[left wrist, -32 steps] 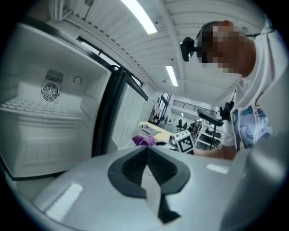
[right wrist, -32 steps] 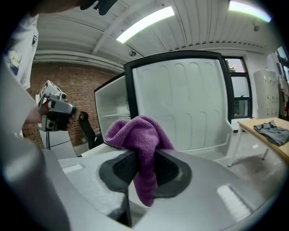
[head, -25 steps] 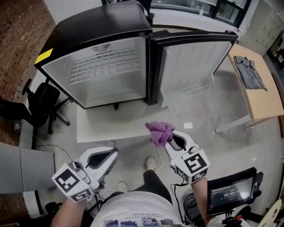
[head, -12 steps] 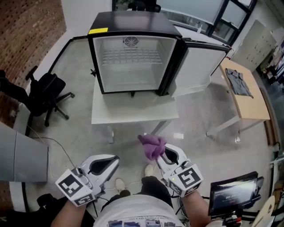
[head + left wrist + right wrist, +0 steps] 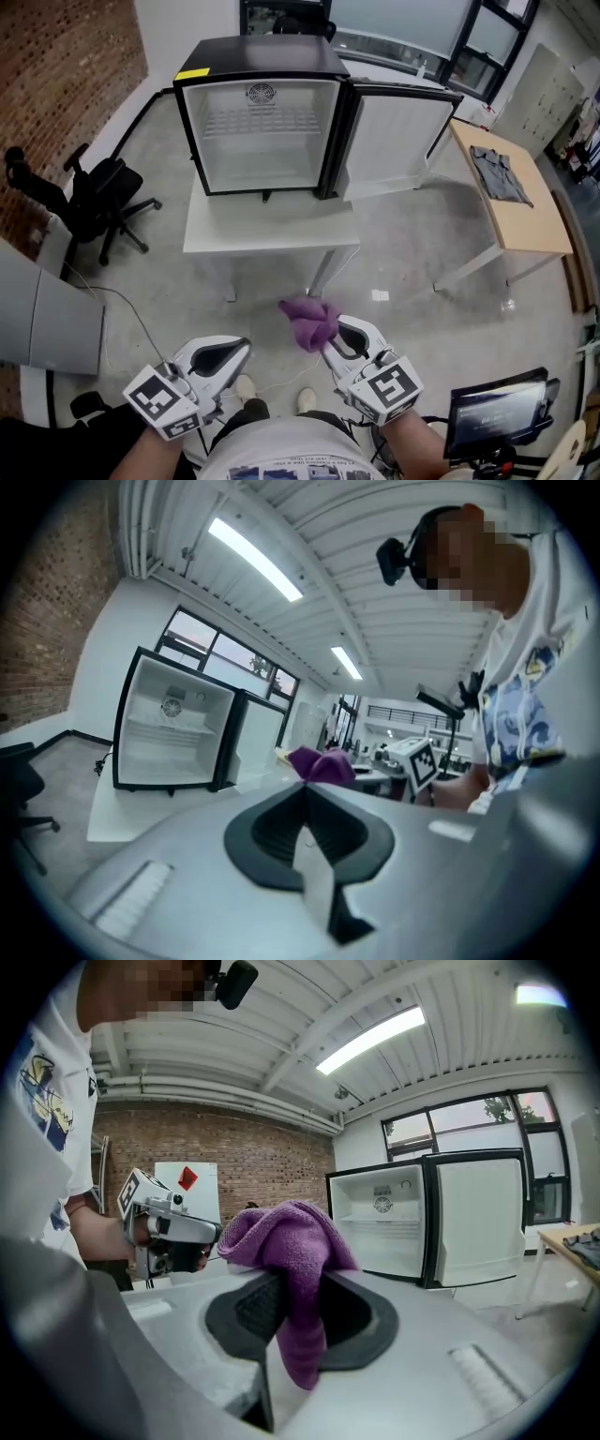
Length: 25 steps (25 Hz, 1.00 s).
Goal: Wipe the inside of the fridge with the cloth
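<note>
A: What does the right gripper hold?

B: Its two jaws are clamped on a crumpled purple terry cloth. The right gripper view shows a bunch of it standing above the jaws and a tail hanging down between them.

A: And the left gripper?

B: Its jaws are pressed together with nothing between them, as its own view shows. It is held beside the right one with a gap between the two, both low in front of the person's white printed shirt.

A: Where is the fridge?

B: The small black fridge with a white inside stands on a low white table, well apart from both grippers, across grey concrete floor. Its white-lined door is swung open to the right. A wire shelf sits in the upper part. The cloth is out over the floor, well short of the table.

A: What stands round it?

B: A black office chair at the left by the red brick wall, a light wooden table at the right with a grey garment lying on it, and a dark screen at the person's right.
</note>
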Each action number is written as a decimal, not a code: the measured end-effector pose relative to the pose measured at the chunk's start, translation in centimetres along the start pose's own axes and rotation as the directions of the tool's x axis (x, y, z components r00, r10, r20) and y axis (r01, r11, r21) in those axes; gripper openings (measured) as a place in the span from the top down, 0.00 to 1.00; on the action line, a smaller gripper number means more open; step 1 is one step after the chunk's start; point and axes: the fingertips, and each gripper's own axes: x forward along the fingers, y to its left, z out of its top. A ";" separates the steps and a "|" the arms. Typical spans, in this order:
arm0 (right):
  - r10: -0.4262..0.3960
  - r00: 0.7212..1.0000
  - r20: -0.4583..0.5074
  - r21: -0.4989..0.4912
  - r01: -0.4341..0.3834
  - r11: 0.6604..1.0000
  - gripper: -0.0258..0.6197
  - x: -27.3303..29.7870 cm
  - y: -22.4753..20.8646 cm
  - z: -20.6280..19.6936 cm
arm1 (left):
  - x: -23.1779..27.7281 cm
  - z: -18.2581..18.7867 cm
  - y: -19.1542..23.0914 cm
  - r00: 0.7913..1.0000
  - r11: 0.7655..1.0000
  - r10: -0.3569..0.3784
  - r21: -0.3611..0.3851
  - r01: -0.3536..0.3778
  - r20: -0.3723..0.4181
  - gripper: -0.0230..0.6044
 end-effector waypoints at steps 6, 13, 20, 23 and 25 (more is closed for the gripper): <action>0.001 1.000 0.018 0.005 -0.001 1.000 0.84 -5.0 -3.2 -1.0 | 3.2 0.7 -5.6 1.000 1.000 0.028 -0.006 -0.028 -0.002 0.95; 0.060 0.996 0.070 -0.050 -0.057 0.997 0.84 -7.6 -1.4 0.3 | 3.2 0.4 -9.3 1.000 1.000 0.011 0.012 -0.011 -0.010 0.95; 0.031 0.997 0.068 -0.077 -0.025 0.997 0.84 -7.7 3.1 1.8 | -0.8 1.1 -9.8 0.999 0.999 -0.037 0.004 0.037 0.019 0.95; 0.021 0.998 0.059 -0.074 -0.017 0.997 0.84 -7.4 5.5 1.9 | -3.1 0.7 -9.7 0.998 0.998 -0.058 0.001 0.058 0.004 0.95; 0.015 0.998 0.057 -0.071 -0.011 0.997 0.84 -6.9 7.0 1.9 | -4.5 0.4 -9.3 0.998 0.998 -0.064 -0.005 0.064 -0.001 0.95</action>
